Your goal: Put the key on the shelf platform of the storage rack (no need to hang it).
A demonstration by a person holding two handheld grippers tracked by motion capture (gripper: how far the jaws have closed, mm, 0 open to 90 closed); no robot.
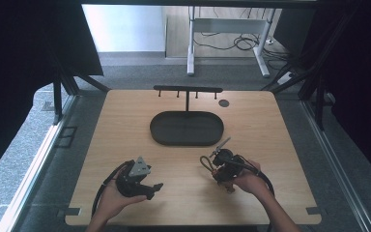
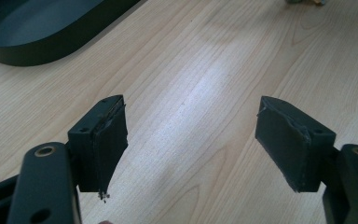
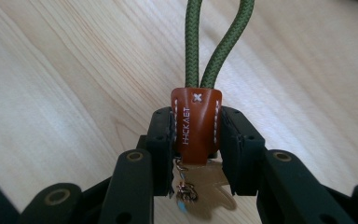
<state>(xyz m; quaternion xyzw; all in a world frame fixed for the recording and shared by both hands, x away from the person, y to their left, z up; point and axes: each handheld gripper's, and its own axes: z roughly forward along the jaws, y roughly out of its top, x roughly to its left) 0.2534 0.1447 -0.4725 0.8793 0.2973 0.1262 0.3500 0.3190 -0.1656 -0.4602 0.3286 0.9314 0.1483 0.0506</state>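
High view: the wooden tabletop [image 1: 125,125] carries a dark oval tray [image 1: 187,128] with a T-shaped hook rack [image 1: 187,90] rising behind it, toward the far edge. Near the front edge, right of the middle, the right gripper [image 1: 221,164] holds a keychain [image 1: 206,162], whose cord loop sticks out to the left. The left gripper [image 1: 149,186] hovers near the front edge, left of the middle.

Left gripper view: its jaws are spread wide, with only bare wood grain between the worn black pads [image 2: 109,140].

Right gripper view: the jaws pinch the brown leather tab [image 3: 196,123], stitched in white, of the keychain. Above it rises a green braided cord loop [image 3: 214,42]; below hang a small metal ring and a key [image 3: 200,184]. I judge it light and floppy: the cord bends and the key swings, while the tab is firm and not slippery, so it is the best place to grip.
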